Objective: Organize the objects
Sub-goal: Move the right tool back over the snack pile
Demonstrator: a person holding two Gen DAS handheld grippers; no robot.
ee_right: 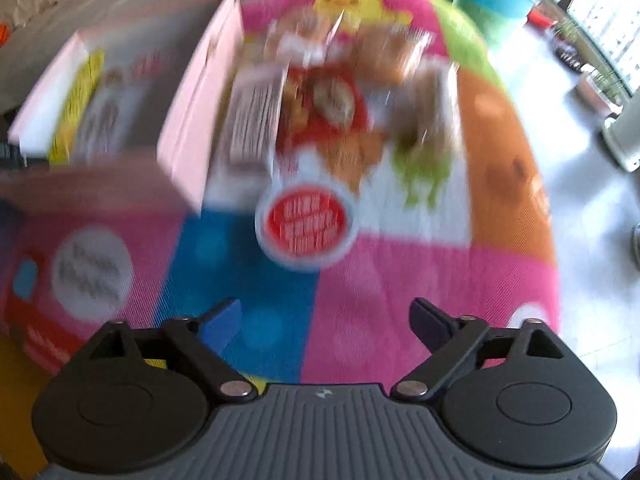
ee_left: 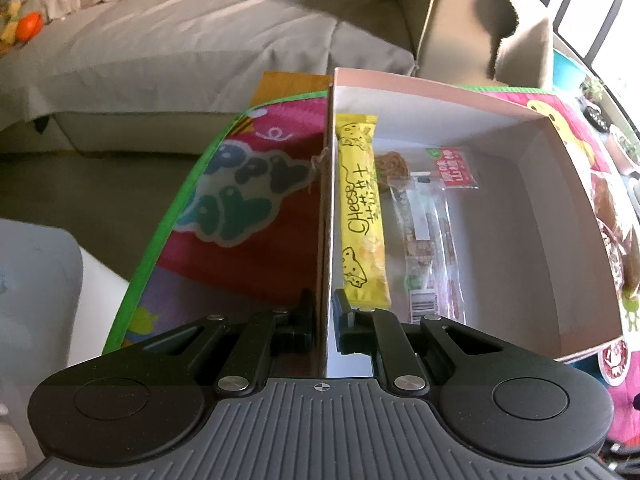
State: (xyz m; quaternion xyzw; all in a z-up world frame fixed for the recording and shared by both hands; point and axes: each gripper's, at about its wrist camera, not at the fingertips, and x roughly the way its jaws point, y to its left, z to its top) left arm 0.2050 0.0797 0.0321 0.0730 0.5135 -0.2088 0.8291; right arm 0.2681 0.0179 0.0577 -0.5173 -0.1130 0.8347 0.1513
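Observation:
My left gripper (ee_left: 325, 312) is shut on the left wall of a pink cardboard box (ee_left: 326, 184), one finger inside and one outside. In the box lie a yellow cheese snack stick (ee_left: 362, 216), a round biscuit (ee_left: 394, 168) and clear-wrapped snack bars (ee_left: 430, 240). My right gripper (ee_right: 325, 320) is open and empty above the colourful play mat (ee_right: 380, 300). The right view is blurred. Ahead of it sit a round red-lidded cup (ee_right: 307, 226) and a pile of snack packets (ee_right: 344, 92) beside the box (ee_right: 200, 92).
A grey sofa (ee_left: 180, 48) and an open cardboard carton (ee_left: 480, 28) stand behind the mat. A white object (ee_left: 40, 288) is at the left. A teal bin (ee_right: 494, 4) and a white floor (ee_right: 592, 200) lie past the mat's right edge.

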